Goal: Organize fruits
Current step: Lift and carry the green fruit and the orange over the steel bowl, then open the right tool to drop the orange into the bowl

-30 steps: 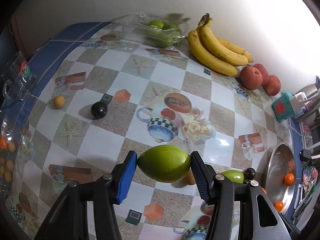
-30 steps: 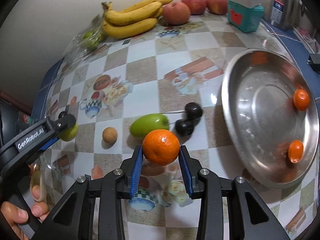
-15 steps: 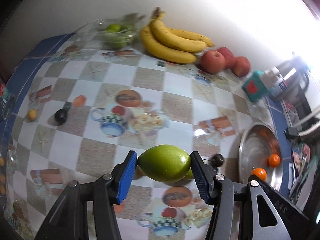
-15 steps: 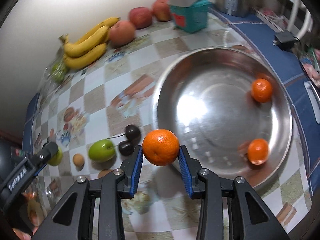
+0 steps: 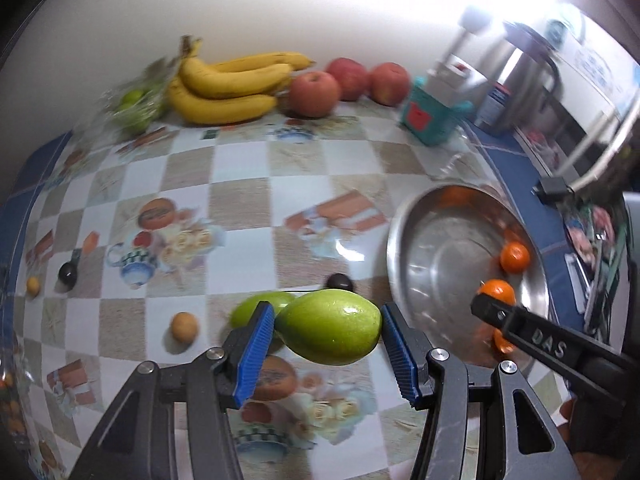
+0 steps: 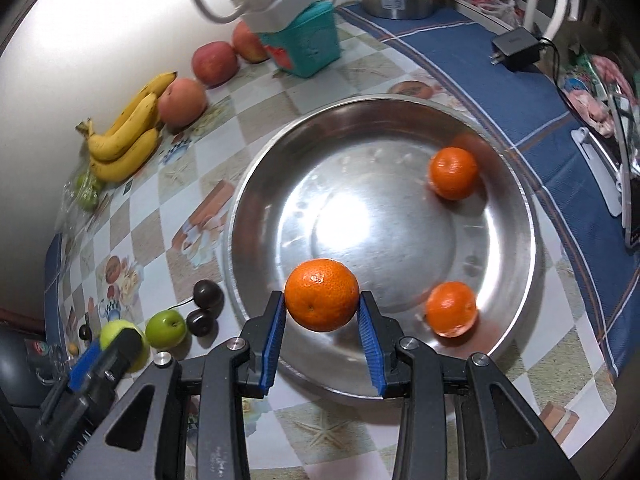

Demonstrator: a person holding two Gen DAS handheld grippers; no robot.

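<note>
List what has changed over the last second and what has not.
Both grippers swung toward the steel bowl: the right gripper now carries its orange over the bowl's near edge, the left gripper brings its green fruit closer. Both grips unchanged; two oranges remain in the bowl.

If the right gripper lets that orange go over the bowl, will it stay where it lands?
Probably not. The orange is round and the steel bowl looks smooth and dished, so it would likely roll toward the middle. It might bump the two oranges already inside.
</note>
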